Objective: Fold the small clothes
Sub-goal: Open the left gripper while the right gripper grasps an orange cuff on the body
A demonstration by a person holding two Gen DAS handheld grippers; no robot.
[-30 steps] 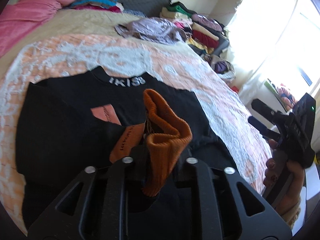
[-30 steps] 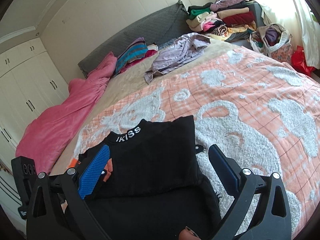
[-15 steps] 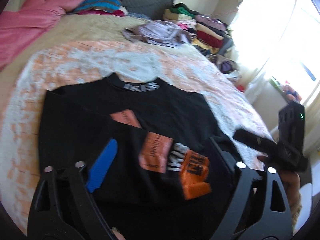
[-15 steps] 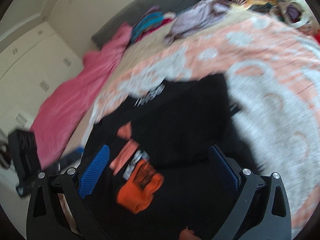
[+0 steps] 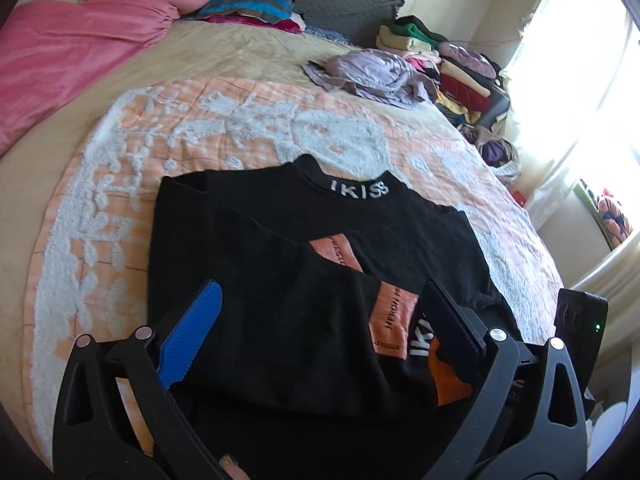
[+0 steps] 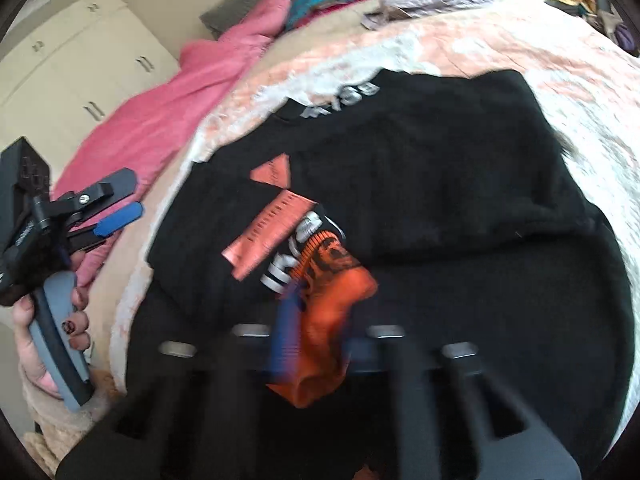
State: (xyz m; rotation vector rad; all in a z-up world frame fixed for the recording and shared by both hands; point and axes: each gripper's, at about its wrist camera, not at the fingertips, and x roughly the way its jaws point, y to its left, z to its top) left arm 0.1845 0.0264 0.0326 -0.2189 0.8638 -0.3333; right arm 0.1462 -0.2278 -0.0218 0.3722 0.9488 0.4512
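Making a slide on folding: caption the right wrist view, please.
Right gripper shut on the orange cuff of a black sweater lying on the bed.

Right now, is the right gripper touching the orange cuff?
Touching: the right wrist view shows the right gripper shut on the orange cuff.

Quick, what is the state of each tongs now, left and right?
Left tongs: opening, jaws wide, nothing between the pads.
Right tongs: shut on the orange cuff of the black top.

Right gripper (image 6: 304,320) fingers motion-blurred over the orange cuff (image 6: 332,312); black top's (image 5: 320,280) hem behind the frames.
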